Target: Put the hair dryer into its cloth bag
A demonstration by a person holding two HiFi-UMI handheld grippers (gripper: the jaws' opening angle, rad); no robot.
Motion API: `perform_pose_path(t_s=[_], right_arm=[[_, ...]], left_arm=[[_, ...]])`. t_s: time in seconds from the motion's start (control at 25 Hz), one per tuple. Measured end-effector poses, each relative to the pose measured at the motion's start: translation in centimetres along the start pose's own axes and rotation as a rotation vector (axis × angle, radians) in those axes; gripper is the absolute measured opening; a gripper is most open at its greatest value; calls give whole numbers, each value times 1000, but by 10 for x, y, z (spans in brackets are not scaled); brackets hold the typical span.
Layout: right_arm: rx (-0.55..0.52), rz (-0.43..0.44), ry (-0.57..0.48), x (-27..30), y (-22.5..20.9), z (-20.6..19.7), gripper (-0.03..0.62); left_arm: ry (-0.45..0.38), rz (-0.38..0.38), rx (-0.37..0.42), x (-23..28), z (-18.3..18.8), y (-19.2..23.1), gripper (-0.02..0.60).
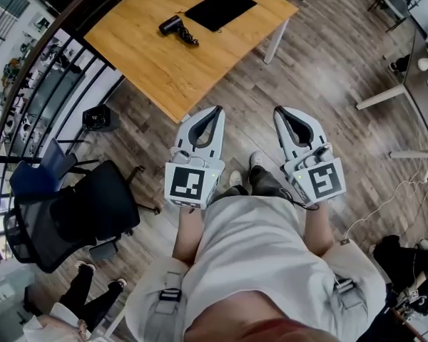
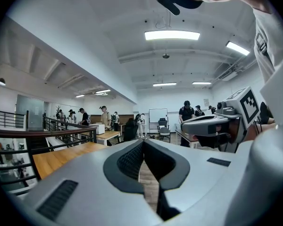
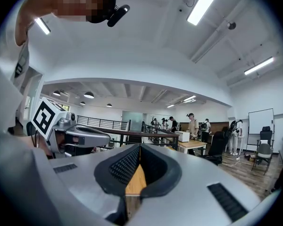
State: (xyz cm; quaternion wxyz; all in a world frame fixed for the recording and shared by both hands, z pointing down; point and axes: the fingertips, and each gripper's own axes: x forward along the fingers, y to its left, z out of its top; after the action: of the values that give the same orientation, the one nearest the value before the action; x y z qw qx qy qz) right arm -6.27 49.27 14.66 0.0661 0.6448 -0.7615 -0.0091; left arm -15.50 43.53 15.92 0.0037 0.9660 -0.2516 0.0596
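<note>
Currently both tools are carried low in front of the body, side by side and roughly level, with their noses toward the wooden table (image 1: 172, 73).

- The left gripper (image 1: 217, 110) has its jaws together. In its own view the ribbed pads (image 2: 129, 162) meet at the tip with nothing between them; only floor shows through the gap behind the tip.
- The right gripper (image 1: 279, 110) reads the same. Its pads (image 3: 122, 166) are closed tip to tip and hold nothing, and a strip of tabletop shows through the opening behind them.
- The hair dryer (image 1: 171, 25) lies on its side on the far part of the table. Its cord (image 1: 188, 38) is bunched just beside it.
- The cloth bag (image 1: 221, 8) lies flat and dark just beside the dryer, toward the far edge. I cannot tell whether the two touch.
- Both task items are well apart from the grippers, with a stretch of plank floor (image 1: 321, 63) and the near table corner between them.

Judgement: this is the approach, and no handling has begun. Closed, empty jaws suit carrying the tools, since nothing is yet in reach to grip. The bag lies flat with no mouth showing, so it probably needs one gripper to lift and spread its opening while the other brings the dryer. The loose cord is the likely nuisance, because it could trail outside the bag.

An office chair (image 1: 78, 216) and a railing (image 1: 50, 70) stand off to the left, clear of the route to the table.
</note>
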Motion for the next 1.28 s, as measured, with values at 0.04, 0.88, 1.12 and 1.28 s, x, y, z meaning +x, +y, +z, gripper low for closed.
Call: perform_pose_path(t_s=[0.04, 0.88, 1.12, 1.28], right_arm=[[-1, 0, 1, 3, -2, -1, 21], [22, 98, -42, 71, -90, -2, 21], [34, 141, -49, 89, -126, -4, 21], [40, 173, -57, 102, -146, -6, 21]], left_arm=[[2, 0, 0, 3, -1, 2, 18], [39, 103, 29, 96, 9, 34, 18], [49, 152, 36, 129, 19, 38, 18], [62, 188, 40, 149, 23, 41, 18]])
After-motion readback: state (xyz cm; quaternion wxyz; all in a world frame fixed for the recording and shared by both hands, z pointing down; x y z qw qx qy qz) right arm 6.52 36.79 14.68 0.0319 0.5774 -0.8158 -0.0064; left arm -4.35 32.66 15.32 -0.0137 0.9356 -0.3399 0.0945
